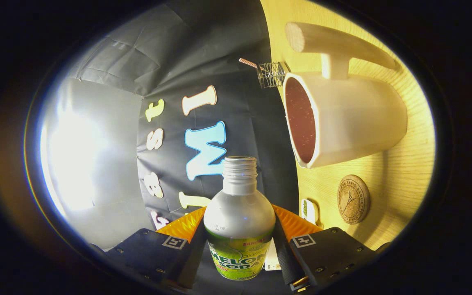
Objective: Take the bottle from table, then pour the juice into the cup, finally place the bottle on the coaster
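My gripper (239, 241) is shut on a silver bottle (239, 207) with a green label and an uncapped threaded neck; both fingers press on its sides. The whole view is rolled about a quarter turn, so the wooden table (400, 172) stands like a wall to the right of the bottle. On it sits a white cup (350, 119) with a dark red inside and a long wooden handle, its mouth facing toward the bottle's neck, beyond and to the right of it. A round cork coaster (353, 199) lies on the table near the cup's base, right of my fingers.
A small wire holder (272, 74) with a striped stick stands at the table's far edge beyond the cup. A small white object (309, 210) lies on the table just right of the bottle. A bright lit panel (88, 164) hangs on the booth wall.
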`<action>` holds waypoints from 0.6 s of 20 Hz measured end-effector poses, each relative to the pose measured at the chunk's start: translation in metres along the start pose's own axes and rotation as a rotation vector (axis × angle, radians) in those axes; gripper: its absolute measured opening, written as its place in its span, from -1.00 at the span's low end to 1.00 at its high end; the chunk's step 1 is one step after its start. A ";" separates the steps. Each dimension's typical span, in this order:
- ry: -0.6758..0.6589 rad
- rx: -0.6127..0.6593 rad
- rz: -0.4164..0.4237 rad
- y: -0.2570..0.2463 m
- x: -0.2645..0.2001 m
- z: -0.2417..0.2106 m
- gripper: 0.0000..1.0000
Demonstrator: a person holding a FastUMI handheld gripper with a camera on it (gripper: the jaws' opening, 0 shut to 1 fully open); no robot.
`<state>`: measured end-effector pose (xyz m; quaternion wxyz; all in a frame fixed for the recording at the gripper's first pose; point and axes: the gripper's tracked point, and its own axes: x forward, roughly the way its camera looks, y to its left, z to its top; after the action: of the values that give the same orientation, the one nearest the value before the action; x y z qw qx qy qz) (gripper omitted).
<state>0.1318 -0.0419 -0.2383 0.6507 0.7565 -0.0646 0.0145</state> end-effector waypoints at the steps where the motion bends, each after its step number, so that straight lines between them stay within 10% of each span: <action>1: 0.000 0.003 0.002 0.000 0.002 -0.001 0.56; 12: -0.015 0.055 0.039 0.012 0.003 0.000 0.56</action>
<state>0.1336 -0.0444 -0.2261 0.6287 0.7728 -0.0836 0.0234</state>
